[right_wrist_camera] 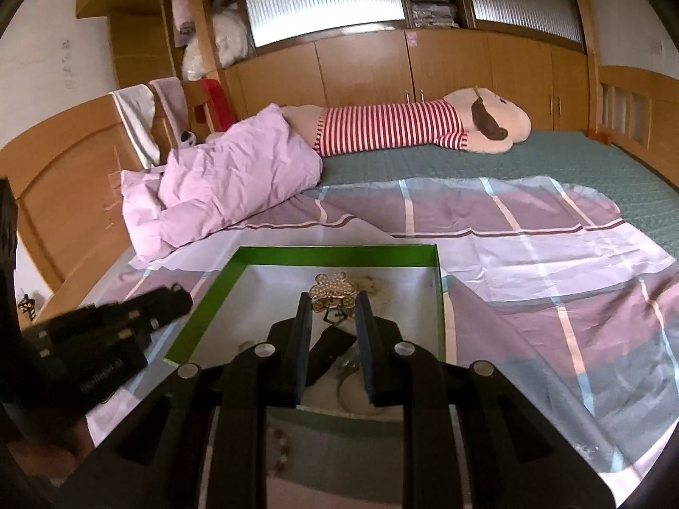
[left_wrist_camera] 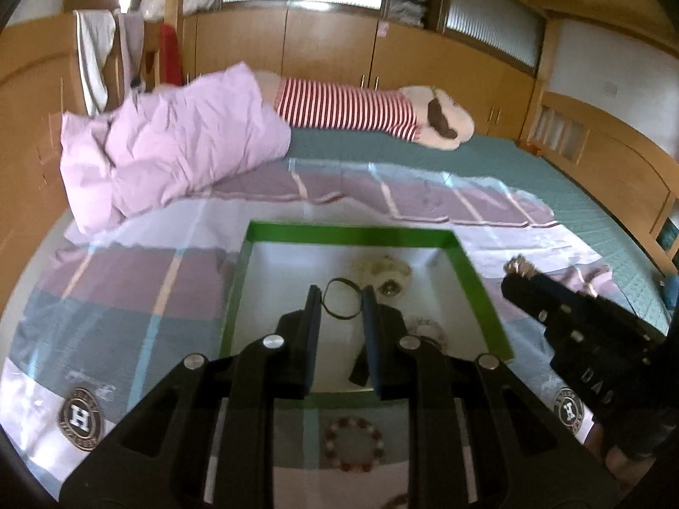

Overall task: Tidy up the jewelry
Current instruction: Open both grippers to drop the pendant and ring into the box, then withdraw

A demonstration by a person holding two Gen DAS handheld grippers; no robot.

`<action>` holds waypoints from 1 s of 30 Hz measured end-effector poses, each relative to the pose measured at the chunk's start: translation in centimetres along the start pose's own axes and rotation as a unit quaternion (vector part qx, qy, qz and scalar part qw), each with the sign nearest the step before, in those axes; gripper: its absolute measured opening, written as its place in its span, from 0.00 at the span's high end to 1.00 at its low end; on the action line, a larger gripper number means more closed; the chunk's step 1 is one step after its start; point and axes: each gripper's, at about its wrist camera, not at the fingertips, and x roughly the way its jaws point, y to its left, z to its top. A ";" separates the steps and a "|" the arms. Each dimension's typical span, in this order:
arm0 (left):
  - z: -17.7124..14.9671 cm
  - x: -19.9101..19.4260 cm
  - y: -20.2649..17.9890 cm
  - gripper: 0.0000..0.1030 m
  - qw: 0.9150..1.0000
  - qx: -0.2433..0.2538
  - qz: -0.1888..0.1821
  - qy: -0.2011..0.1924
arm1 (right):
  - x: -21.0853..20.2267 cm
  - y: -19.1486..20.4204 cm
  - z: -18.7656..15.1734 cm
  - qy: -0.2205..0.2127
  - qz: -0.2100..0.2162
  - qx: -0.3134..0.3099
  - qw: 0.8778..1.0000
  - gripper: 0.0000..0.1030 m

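A green-rimmed box with a white inside lies on the checked bedspread; its rim also shows in the right wrist view. My left gripper hangs over it, shut on a thin black hair-tie loop. My right gripper is shut on a gold, pearl-studded hair clip, held above the box. From the left wrist view, the right gripper is just right of the box. Several blurred pieces lie inside, among them a pale one. A red and white bead bracelet rests on the spread in front of the box.
A crumpled pink quilt lies at the back left. A long plush toy in a red-striped shirt stretches along the far side of the green mattress. Wooden wardrobes and bed boards close in the bed.
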 end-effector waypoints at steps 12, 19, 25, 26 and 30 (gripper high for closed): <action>0.4 -0.1 -0.1 0.10 0.999 0.015 0.027 -0.042 | -1.6 -2.5 1.0 -0.030 -0.010 0.034 0.999 0.21; 1.9 -9.6 -0.6 0.08 0.993 0.037 0.011 -0.112 | -10.5 -1.3 2.6 -0.130 0.002 0.011 0.991 0.21; -0.9 -18.8 0.6 0.05 0.990 0.019 0.003 -0.141 | -18.7 0.0 1.3 -0.160 0.026 -0.006 0.987 0.14; -2.0 -20.0 0.7 0.05 0.990 0.022 0.007 -0.140 | -19.7 0.1 0.6 -0.159 0.030 -0.006 0.987 0.14; -6.3 -22.0 1.2 0.04 0.993 0.026 0.026 -0.112 | -21.7 0.0 -3.1 -0.132 0.022 -0.012 0.991 0.14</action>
